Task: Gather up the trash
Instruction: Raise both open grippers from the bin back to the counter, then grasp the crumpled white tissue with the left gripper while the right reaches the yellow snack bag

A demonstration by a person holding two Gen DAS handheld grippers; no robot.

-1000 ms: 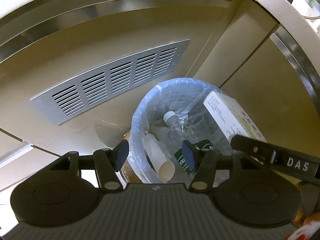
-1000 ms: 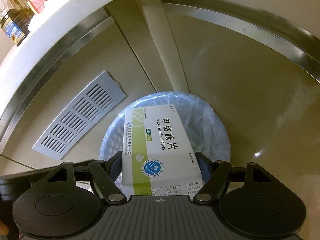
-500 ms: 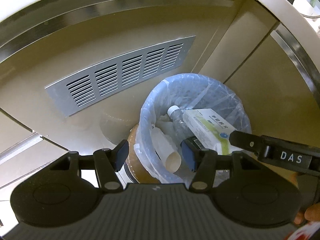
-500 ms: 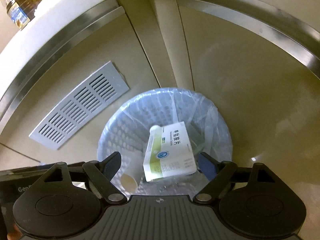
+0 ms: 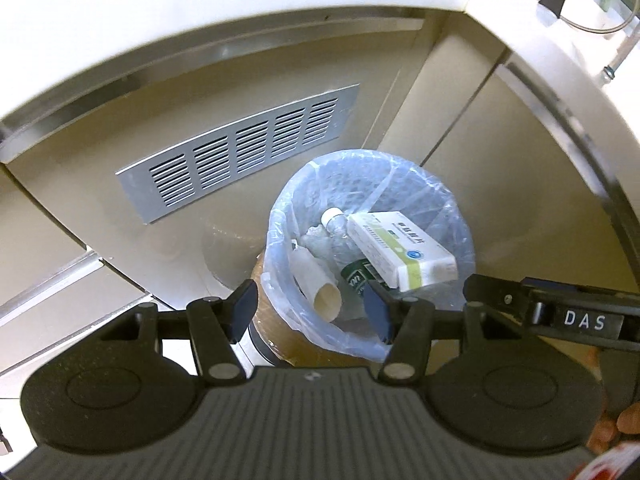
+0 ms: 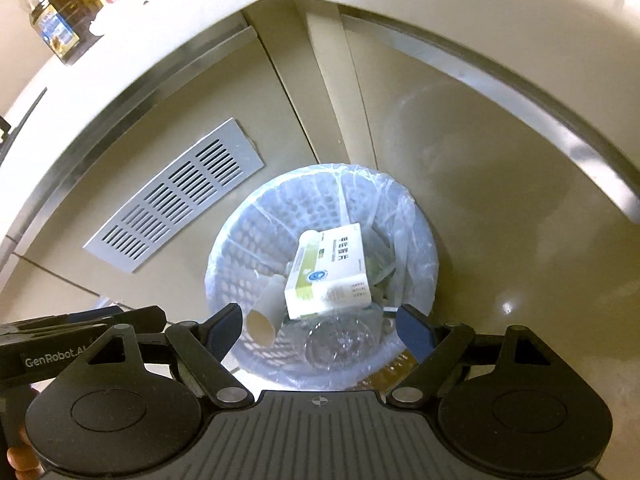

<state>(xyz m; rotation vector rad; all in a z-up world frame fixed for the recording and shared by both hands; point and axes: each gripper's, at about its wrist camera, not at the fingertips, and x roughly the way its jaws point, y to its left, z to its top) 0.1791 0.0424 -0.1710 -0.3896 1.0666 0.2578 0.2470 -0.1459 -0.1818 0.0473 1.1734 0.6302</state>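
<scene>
A round bin with a pale blue plastic liner [image 5: 276,232] [image 6: 216,264] stands on the floor in a cabinet corner. Inside lie a white and green medicine box [image 5: 400,248] [image 6: 332,268], a clear plastic bottle [image 5: 334,218] [image 6: 336,340], a rolled paper cup [image 5: 316,280] [image 6: 264,316] and a green-labelled item [image 5: 354,278]. My left gripper [image 5: 310,304] hangs open above the bin's near rim, nothing between its fingers. My right gripper [image 6: 320,316] is open wide above the bin, also holding nothing. The box rests on top of the other rubbish.
A silver vent grille [image 5: 240,152] [image 6: 172,216] is set in the beige cabinet front left of the bin. A white countertop with jars [image 6: 56,28] overhangs above. The right tool's black body [image 5: 580,320] crosses the left wrist view at the right.
The medicine box left the right gripper's jaws and fell into the bin. The right jaws widened. Both grippers rose, so the bin looks smaller and farther below.
</scene>
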